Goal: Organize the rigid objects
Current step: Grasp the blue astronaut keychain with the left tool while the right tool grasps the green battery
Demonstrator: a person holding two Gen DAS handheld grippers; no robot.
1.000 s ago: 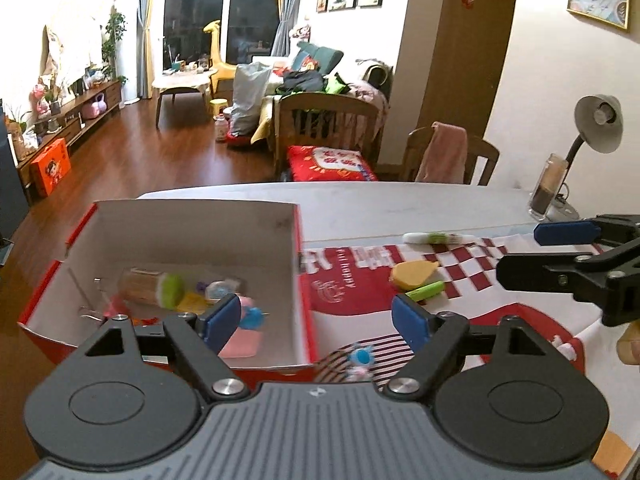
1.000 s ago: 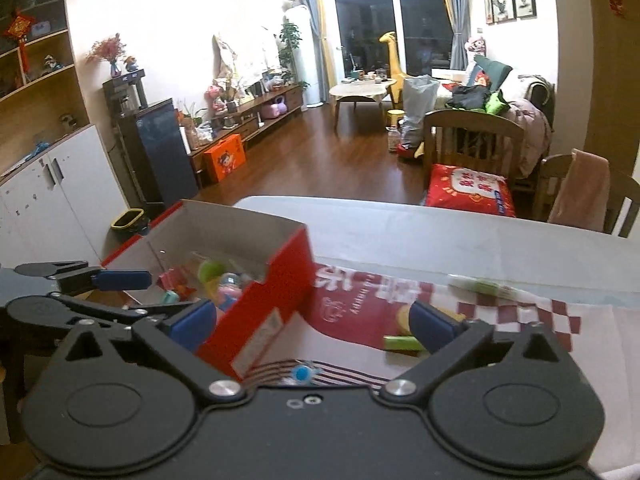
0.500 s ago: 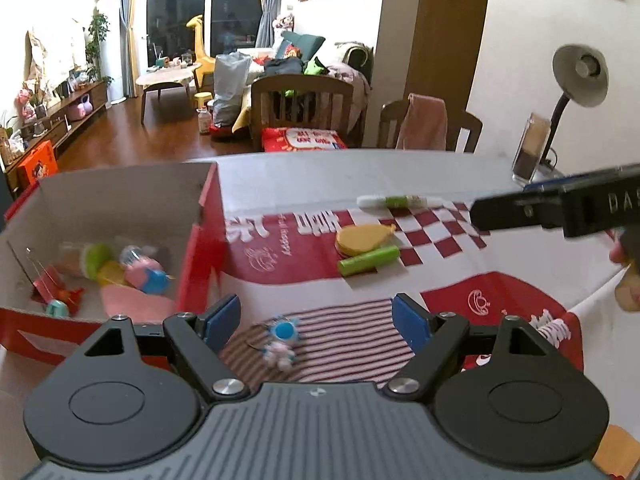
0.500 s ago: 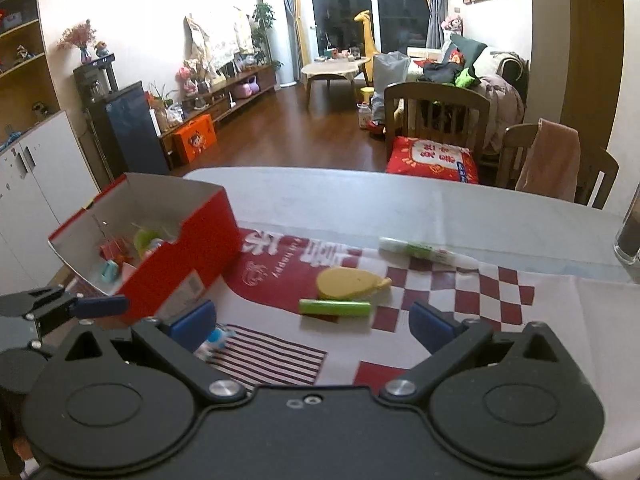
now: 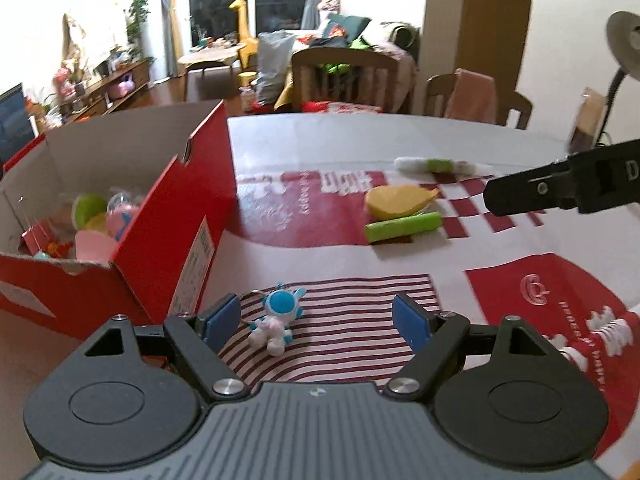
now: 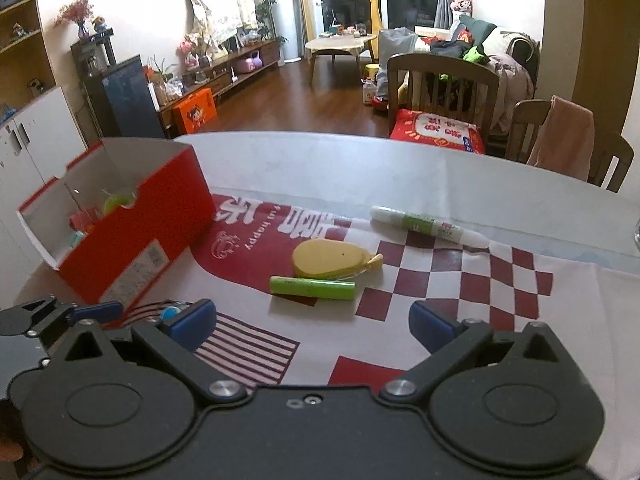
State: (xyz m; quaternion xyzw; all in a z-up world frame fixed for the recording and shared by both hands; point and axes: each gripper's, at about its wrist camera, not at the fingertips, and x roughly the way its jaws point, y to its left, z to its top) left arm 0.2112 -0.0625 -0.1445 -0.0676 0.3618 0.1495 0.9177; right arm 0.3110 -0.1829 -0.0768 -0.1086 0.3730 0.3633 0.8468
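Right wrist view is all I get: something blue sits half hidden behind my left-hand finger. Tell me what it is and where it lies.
Observer: It is a small figure toy with a blue head and a white body. It lies flat on the striped patch of the cloth, beside the red box.
Operator: Report the left gripper against it.
Observer: The left gripper is open. The toy shows between its fingers, nearer the left one, with no pad on it.
Operator: List what the box holds near its front wall.
Observer: A pink piece, a green-capped item and an orange bit. The rest is too blurred to name.
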